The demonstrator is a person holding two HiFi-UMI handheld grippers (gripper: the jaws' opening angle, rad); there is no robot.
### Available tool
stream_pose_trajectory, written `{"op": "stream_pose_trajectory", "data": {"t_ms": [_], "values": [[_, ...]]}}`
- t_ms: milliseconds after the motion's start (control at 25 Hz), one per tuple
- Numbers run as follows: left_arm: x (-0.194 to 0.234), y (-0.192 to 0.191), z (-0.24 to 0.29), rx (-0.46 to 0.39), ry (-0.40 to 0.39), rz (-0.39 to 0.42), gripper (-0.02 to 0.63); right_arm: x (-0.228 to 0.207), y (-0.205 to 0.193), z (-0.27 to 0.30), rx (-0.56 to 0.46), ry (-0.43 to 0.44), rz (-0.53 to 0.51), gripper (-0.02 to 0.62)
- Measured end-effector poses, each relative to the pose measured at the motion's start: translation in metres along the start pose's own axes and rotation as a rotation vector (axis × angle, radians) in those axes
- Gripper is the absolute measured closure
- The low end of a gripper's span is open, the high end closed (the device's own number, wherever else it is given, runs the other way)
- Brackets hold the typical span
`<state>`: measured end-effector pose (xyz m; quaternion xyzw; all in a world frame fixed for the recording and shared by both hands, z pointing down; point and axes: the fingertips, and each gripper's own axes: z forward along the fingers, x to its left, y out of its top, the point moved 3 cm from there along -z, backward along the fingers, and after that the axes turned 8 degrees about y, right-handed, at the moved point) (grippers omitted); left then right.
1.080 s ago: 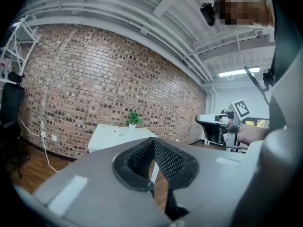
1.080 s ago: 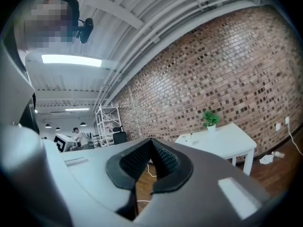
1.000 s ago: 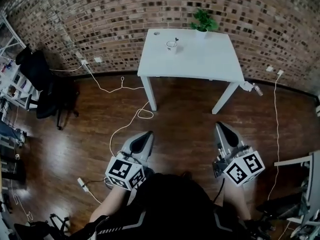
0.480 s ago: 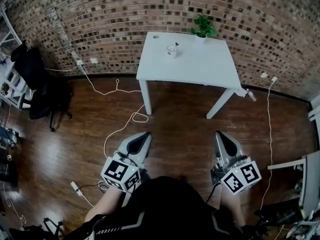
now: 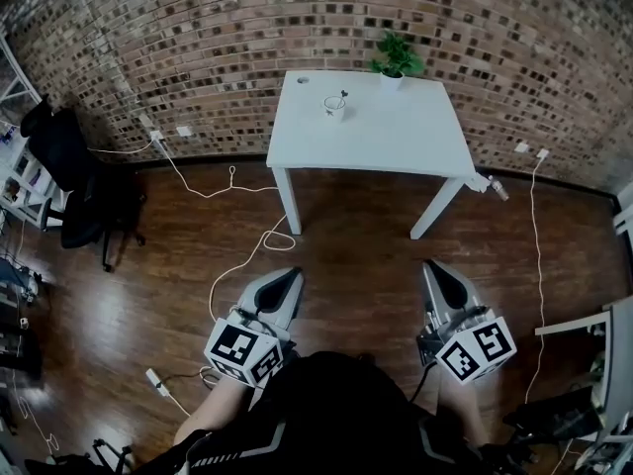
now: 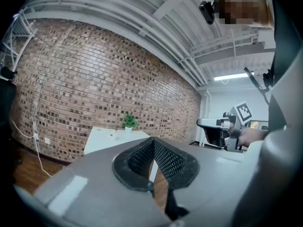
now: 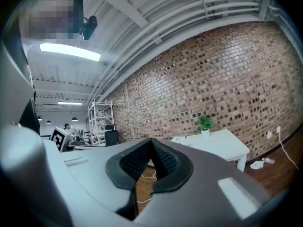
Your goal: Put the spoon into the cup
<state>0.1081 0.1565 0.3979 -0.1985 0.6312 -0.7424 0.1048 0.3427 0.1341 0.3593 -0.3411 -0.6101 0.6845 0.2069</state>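
Table (image 5: 396,146): white, set against brick wall; well apart from both grippers, bare wood floor btwn.
Cup (image 5: 335,109): upright on table, near far edge, left of centre, toward far-left corner.
Spoon (image 5: 342,96): thin dark stem seen rising above cup rim, judged to be the spoon's handle. Long axis approx upright, slight lean. Bowl end too small to be made out.
Cup contents: spoon only, as far as can be told at this range.
Plant pot (image 5: 392,80): at far edge, right of cup, apart from it; green plant held in it.
Small round item (image 5: 303,80): at far-left corner; not identified.
L gripper (image 5: 289,277): jaw tips brought together, nothing held btwn pads (confirmed in left gripper view). Pointed toward table, approx level.
R gripper (image 5: 435,270): jaws fully closed, empty (confirmed in right gripper view). Pointed toward table.
Key relation: cup lies ahead of and beyond both grippers, off the tips' line toward the L side. L gripper is judged the nearer of the two, sideways. Neither is within reach of table edge.
Task status: judged already met, spoon being stood in cup.
Next move, if any: approach across floor would be needed first. Jaws would have to be opened before any grasp of the upright handle.
Risk: cable (image 5: 242,257) lies on floor on the L side of the path.
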Motion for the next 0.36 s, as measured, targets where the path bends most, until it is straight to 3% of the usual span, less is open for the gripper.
{"op": "stream_pose_trajectory", "data": {"t_ms": [360], "values": [[0.021,0.000,-0.003,-0.005,0.035,0.004,0.614,0.004,0.003,0.020,0.002,0.023,-0.026,0.589]]}}
